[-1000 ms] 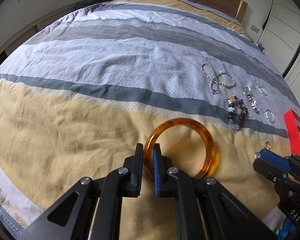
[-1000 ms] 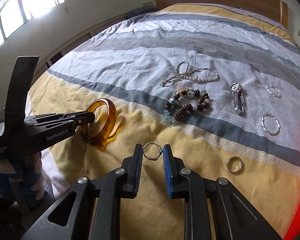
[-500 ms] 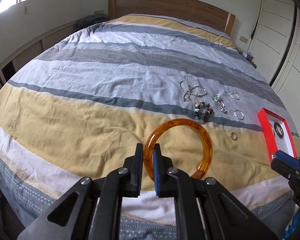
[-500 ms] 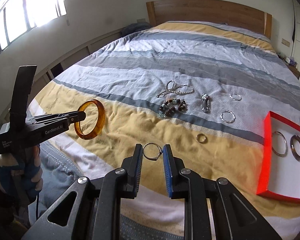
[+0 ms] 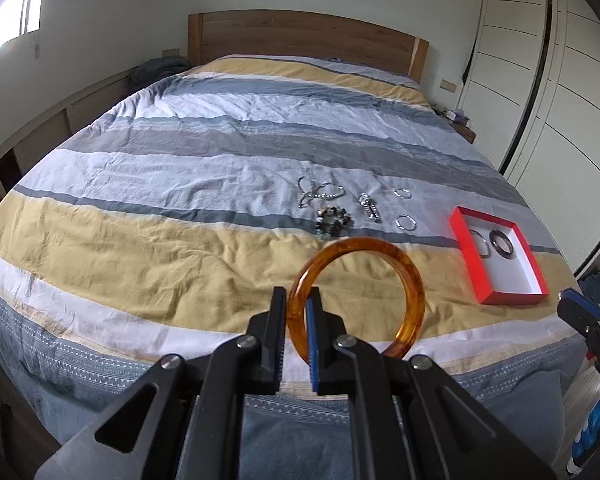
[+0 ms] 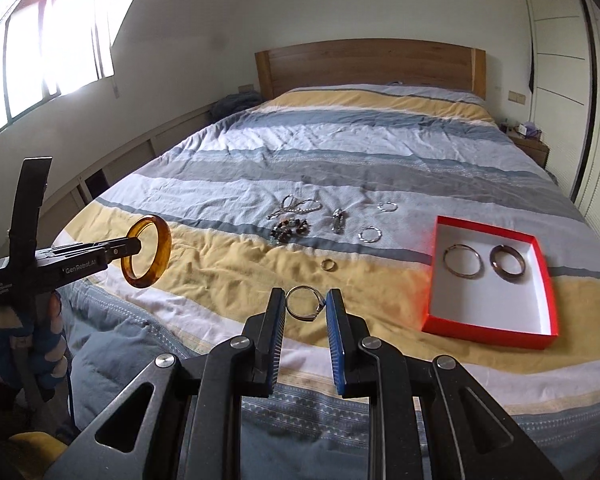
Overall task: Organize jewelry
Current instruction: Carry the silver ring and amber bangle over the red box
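Observation:
My left gripper (image 5: 298, 304) is shut on an amber bangle (image 5: 404, 272), held upright in the air off the bed's foot; the same bangle (image 6: 162, 252) and left gripper (image 6: 134, 246) show at the left of the right wrist view. My right gripper (image 6: 306, 304) is shut on a thin silver ring (image 6: 300, 304), also lifted clear of the bed. A red box (image 6: 436, 280) with a white inside lies on the yellow stripe to the right, holding two bangles (image 6: 462, 261). The red box (image 5: 466, 244) also appears in the left wrist view, with my right gripper's tip (image 5: 576, 304) at the edge.
On the striped duvet (image 6: 340, 152) lie a pearl chain (image 6: 296, 206), a dark bead bracelet (image 6: 290, 230), a watch (image 6: 338, 220), two silver hoops (image 6: 370, 235) and a gold ring (image 6: 329, 265). A wooden headboard (image 6: 368, 64) stands behind, wardrobe doors (image 5: 540, 80) to the right.
Both grippers have pulled back and up from the bed with the bangle and the ring in them. The jewellery looks smaller and the red box has come fully into view.

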`<state>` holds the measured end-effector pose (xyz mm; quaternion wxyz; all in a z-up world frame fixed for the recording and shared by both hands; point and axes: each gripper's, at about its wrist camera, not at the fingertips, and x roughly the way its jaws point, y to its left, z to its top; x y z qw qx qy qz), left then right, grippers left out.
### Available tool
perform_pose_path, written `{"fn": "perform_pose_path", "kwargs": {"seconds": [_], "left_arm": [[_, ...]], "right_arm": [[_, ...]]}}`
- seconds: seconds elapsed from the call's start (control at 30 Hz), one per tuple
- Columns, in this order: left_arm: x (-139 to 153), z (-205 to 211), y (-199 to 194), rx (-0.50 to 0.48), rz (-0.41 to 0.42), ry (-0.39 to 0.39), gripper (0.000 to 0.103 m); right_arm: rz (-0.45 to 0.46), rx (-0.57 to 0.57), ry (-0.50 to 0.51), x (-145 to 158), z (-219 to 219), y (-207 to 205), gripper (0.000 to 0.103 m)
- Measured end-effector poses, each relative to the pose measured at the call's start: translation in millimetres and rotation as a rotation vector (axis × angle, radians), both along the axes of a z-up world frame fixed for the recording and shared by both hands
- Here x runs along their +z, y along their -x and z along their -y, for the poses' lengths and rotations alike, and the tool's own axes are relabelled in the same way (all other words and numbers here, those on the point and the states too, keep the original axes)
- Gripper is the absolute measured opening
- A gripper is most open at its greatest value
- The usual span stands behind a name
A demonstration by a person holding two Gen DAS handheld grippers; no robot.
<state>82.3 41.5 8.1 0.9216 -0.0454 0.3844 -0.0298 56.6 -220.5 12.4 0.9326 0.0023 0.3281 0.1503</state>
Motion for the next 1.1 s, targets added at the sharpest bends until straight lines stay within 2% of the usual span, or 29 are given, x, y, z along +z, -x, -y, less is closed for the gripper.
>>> {"fn": "perform_pose_path", "kwargs": {"seconds": [0.3,0.6,0.87,1.1], "left_arm": [[15.4,68.5,0.8,-0.138,0.006,-0.059,0.008],[14.8,160.7,-36.3,-0.304,-0.023,-0.114,0.008],[-5.6,253.1,-81.2,-0.436,-0.049,-0.163,0.008],[-46.9,305.3,-128.9,-0.472,-0.114,-0.204,0.008]], "right_arm": [[0.021,-0.135,-0.029,-1.4,80.5,21.5,0.021],[0.003,-0.247,-0.024,-12.2,149.5,0.1,0.021],[-0.043,-0.292,-0.003,-26.7,188.1,-44.6,0.021],[-0.118,-0.314,0.034,-59.2,213.2,-84.5,0.021]]}}
